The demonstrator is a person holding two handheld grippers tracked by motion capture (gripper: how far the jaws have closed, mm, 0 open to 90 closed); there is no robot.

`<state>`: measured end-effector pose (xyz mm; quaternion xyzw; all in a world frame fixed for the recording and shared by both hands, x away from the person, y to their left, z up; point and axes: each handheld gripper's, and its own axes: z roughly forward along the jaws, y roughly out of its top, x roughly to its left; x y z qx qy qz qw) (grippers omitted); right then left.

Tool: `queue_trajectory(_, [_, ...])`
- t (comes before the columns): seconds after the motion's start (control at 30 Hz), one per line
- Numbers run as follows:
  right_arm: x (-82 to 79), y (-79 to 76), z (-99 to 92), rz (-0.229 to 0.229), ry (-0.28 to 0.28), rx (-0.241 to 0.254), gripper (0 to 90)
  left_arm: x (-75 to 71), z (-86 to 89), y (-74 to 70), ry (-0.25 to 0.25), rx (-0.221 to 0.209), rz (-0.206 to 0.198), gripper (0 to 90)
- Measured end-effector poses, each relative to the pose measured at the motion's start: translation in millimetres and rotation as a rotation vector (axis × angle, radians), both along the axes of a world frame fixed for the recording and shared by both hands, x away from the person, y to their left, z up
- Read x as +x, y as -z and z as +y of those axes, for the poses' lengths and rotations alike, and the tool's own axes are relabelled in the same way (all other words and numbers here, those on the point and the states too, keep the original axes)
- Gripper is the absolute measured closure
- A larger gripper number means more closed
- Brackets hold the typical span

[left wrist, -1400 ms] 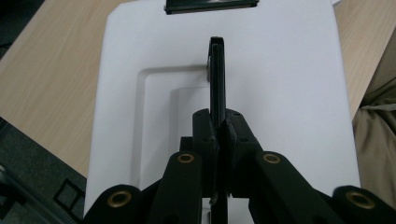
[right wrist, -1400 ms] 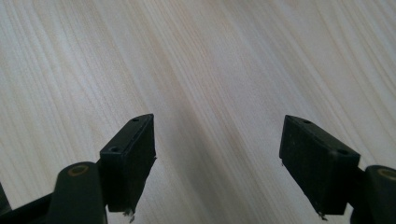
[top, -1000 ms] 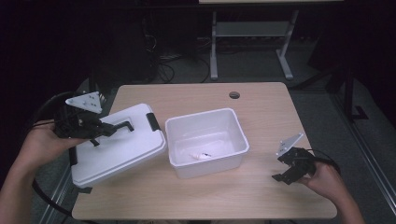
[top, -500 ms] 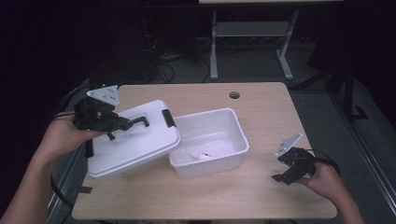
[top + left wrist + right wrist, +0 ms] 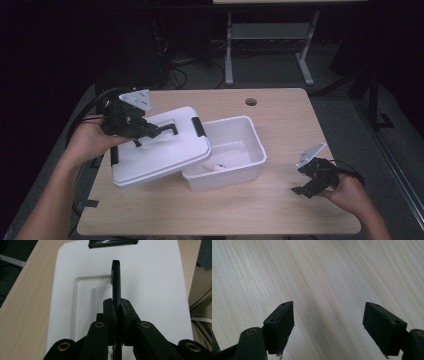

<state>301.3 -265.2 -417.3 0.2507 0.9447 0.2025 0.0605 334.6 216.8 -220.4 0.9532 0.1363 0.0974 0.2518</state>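
Lid placement: left gripper (image 5: pixel 150 131), jaws clamped on the black handle (image 5: pixel 116 280) of the white rectangular plastic lid (image 5: pixel 160 150), should square it over the white plastic tub (image 5: pixel 235 155) before lowering; right gripper (image 5: pixel 307 186) wide open, empty, over the wooden table (image 5: pixel 280 120).

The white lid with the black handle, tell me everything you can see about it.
The lid is a white rectangle with rounded corners that looks like plastic, with a recessed panel in the middle under a black handle. A black latch sits on the end near the white bin, another on the opposite end. It is tilted, its right part lying over the bin's left rim. The left gripper is shut on the handle, its fingers pinching it edge-on.
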Motion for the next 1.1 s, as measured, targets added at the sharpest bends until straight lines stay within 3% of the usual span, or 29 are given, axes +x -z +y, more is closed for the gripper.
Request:
queue_trajectory(0.53, [-0.9,-1.4,-0.4,-0.012,-0.004,0.006,23.6,13.3,-45.5,8.4,0.054,-0.016,0.02,84.3])
queue_trajectory(1.1, [-0.9,-1.8,-0.5,-0.009,-0.004,0.009,23.4,29.3,-80.0,19.6,0.088,-0.029,0.035,84.2])
